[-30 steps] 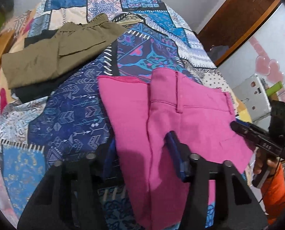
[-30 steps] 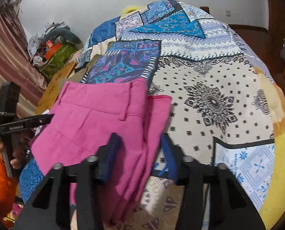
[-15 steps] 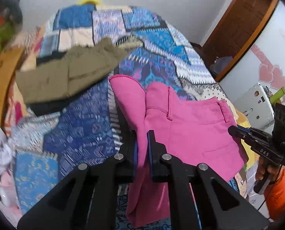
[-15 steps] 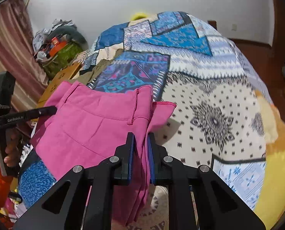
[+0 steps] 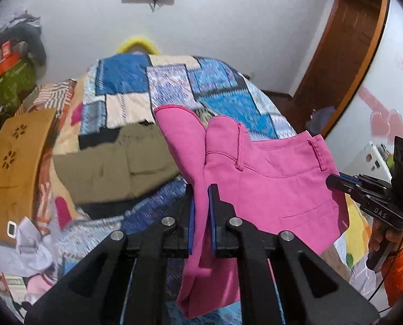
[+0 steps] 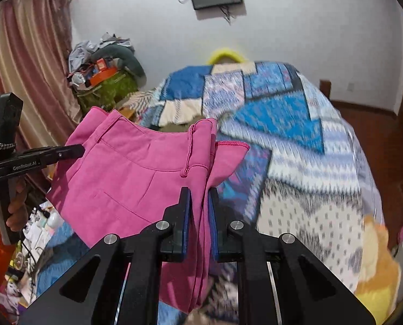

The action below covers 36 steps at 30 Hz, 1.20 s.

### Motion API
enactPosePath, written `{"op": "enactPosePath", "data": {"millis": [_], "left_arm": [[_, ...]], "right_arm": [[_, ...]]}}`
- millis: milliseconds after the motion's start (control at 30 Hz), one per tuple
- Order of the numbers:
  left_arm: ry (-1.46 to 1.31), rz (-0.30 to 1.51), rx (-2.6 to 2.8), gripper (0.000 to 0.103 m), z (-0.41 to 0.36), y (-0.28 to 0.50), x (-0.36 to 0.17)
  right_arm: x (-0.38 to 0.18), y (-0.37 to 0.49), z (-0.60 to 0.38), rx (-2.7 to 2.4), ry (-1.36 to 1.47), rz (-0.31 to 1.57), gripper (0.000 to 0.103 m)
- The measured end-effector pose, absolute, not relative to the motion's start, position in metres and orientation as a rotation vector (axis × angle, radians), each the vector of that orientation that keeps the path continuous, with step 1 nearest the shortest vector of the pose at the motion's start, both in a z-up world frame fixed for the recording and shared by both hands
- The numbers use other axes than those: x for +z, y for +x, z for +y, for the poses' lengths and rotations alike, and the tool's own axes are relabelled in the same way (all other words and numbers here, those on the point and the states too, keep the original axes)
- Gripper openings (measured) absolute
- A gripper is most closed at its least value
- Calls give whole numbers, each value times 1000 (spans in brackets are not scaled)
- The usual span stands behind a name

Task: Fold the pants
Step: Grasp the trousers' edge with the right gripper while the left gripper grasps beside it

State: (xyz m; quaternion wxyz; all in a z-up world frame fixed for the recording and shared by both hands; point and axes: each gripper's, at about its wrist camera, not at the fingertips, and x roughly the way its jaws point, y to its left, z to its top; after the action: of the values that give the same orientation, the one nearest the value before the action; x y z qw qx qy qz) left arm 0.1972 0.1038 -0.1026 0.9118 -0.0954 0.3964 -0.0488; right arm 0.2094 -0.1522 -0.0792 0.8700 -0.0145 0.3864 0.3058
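Left tongs (image 5: pixel 200 214): clamped on the pink pants (image 5: pixel 277 184), to carry one side.
Right tongs (image 6: pixel 200 214): pinching them too, keeping the cloth spread.
Bed (image 6: pixel 296 140): beneath, ready for folding.

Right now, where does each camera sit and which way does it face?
Left wrist: on the left gripper, facing down the bed; right gripper and hand at right.
Right wrist: on the right gripper, facing bed and wall; left gripper at left.
Shared: pink pants clamped in both.
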Motion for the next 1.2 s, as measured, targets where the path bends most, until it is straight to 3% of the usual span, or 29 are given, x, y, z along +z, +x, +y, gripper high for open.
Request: {"op": "enactPosePath", "data": {"millis": [500, 1200], "left_arm": [[-162, 798, 79, 9, 187, 258, -112], [-122, 951, 220, 8, 260, 357, -231]], "right_arm": [[-81, 288, -43, 702, -119, 772, 11], [-172, 377, 63, 675, -220, 896, 11]]}}
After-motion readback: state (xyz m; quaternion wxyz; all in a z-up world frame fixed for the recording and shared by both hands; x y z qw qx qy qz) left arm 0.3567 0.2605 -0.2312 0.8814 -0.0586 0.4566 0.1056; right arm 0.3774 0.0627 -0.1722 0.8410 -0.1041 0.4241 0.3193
